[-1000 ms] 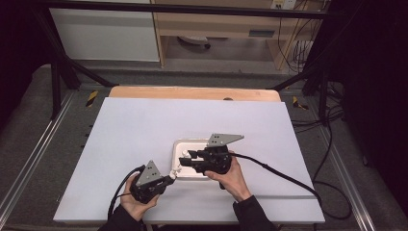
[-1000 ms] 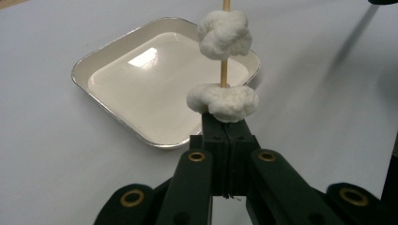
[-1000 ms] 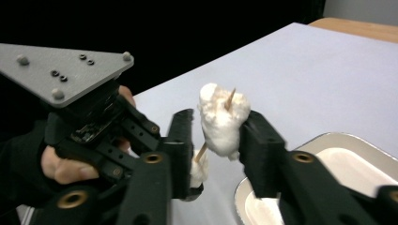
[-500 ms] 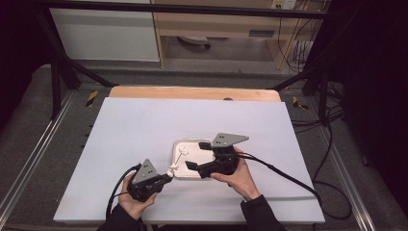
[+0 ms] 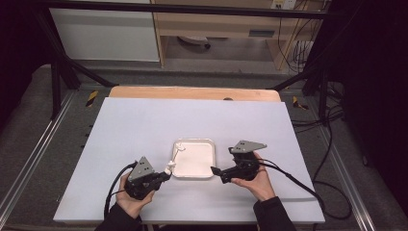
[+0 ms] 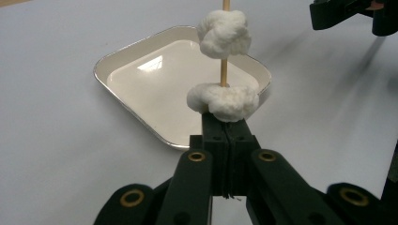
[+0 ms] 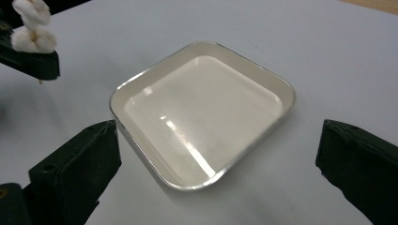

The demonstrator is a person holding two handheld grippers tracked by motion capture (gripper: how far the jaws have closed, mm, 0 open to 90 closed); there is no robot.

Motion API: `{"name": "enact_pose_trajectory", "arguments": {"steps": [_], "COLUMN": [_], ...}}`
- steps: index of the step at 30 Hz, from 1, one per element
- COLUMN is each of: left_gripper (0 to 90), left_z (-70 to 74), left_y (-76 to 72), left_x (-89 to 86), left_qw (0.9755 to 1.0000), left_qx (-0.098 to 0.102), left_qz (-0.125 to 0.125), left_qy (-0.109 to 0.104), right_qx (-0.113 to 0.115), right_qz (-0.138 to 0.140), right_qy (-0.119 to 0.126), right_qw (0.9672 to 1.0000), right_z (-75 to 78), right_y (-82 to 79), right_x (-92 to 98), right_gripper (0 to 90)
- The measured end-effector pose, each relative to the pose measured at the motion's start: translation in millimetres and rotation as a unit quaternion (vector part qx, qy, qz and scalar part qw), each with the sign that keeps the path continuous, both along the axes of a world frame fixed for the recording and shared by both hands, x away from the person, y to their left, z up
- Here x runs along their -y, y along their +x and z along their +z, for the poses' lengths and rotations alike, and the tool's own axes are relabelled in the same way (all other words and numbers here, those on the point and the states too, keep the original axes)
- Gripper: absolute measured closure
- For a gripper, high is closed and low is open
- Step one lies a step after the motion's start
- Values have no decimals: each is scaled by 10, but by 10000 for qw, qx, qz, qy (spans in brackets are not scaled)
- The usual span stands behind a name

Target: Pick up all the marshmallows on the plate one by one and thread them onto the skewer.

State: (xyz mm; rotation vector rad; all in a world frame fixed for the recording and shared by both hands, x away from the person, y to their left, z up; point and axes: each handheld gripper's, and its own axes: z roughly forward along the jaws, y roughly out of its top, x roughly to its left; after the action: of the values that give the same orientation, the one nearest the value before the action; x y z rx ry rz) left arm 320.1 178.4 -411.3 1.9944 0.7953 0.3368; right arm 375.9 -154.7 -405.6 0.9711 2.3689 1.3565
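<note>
Left tongs pinch thin wooden skewer threading fluffy marshmallows; right tongs just spread wide.

Overhead light is falling evenly on the white table, while the room's sides are sinking into darkness. Glare is streaking across the tray floor in the right gripper view. The left gripper view is showing soft shadows trailing toward the table's far corner, and the near jaws are blurring slightly.

A thin wooden skewer threaded with two white marshmallows stands upright beside the tray.
</note>
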Motion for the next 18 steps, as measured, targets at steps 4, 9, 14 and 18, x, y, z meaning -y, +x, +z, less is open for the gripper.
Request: {"name": "enact_pose_trajectory", "arguments": {"steps": [4, 9, 14, 18], "left_gripper": [890, 890, 890, 890], "left_z": [22, 54, 108, 171], "left_y": [25, 68, 119, 159], "left_x": [-3, 14, 11, 2], "left_qw": [9999, 9996, 9993, 9991], "left_qx": [-109, -240, -308, -343], "left_qz": [30, 89, 142, 183], "left_qy": [-5, 83, 143, 159], "right_qx": [14, 5, 62, 46], "right_qz": [-92, -166, -157, -254], "right_qy": [-173, -278, -238, -307], "right_qw": [9998, 9995, 9996, 9992], "right_z": [-78, -127, -165, -202], "right_y": [-34, -81, -130, -159], "right_x": [204, 424, 642, 774], "right_gripper": [7, 7, 6, 6]}}
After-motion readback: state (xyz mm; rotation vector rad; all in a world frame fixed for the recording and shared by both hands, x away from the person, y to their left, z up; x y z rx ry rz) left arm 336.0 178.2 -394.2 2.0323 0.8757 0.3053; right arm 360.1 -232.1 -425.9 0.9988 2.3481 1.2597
